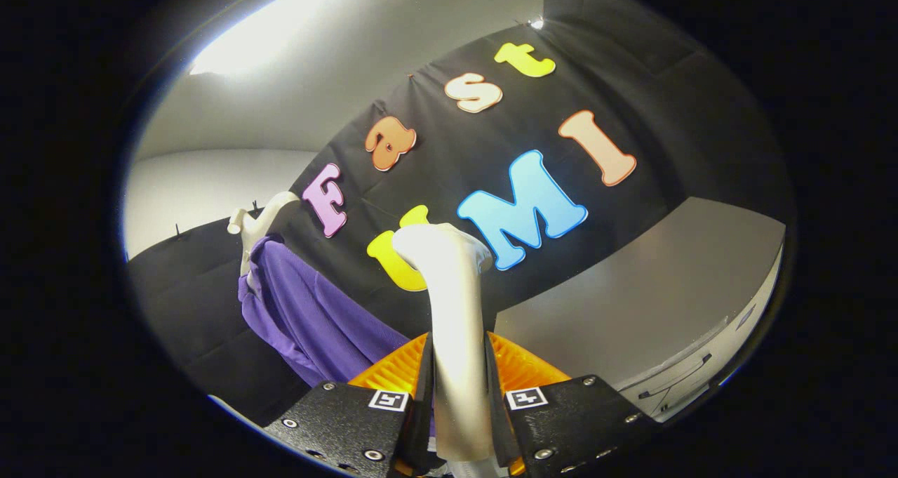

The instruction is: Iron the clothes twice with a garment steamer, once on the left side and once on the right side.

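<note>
Holding: the garment steamer (452, 323) is pinched at its handle between both fingers of the gripper (457, 422).
Clothes: the purple clothes (316, 316) are hung beside the steamer, on its left, well apart.
Feel: steamer likely stiff and smooth; clothes soft.
Grip: the handle is best held low.

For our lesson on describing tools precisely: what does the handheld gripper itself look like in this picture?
The gripper has two black metal plates, one per side, studded with silver screws. Each plate carries a small square black-and-white marker near its inner edge. Ribbed, wedge-shaped parts rise behind the plates. No cables or sleeves are visible.
</note>
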The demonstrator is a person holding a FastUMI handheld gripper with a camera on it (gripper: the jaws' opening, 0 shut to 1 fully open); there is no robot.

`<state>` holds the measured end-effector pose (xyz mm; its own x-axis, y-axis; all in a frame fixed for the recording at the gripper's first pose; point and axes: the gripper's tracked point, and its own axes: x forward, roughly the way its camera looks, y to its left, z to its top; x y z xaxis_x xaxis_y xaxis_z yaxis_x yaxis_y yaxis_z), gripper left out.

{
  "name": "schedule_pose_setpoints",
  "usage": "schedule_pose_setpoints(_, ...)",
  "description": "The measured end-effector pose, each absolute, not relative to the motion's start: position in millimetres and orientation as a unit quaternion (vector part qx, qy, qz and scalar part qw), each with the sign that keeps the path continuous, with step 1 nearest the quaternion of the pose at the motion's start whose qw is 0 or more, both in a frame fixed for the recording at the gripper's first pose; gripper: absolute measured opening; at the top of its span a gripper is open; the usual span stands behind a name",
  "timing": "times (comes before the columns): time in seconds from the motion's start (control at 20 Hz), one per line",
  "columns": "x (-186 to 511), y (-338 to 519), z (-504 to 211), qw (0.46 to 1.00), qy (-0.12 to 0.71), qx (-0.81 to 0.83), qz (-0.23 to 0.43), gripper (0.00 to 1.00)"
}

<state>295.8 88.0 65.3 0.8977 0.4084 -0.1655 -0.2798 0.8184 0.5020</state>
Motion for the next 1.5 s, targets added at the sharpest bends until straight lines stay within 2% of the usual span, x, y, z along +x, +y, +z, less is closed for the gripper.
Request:
schedule_pose_setpoints(0.55,199,171,147,0.984,-0.052,0.100,0.137,0.36)
schedule_pose_setpoints(0.8,190,234,160,0.985,-0.095,0.055,0.135,0.36)
schedule_pose_setpoints(1.1,201,291,151,0.986,-0.103,0.016,0.134,0.36)
schedule_pose_setpoints(1.5,214,331,101,0.988,-0.062,-0.029,0.138,0.36)
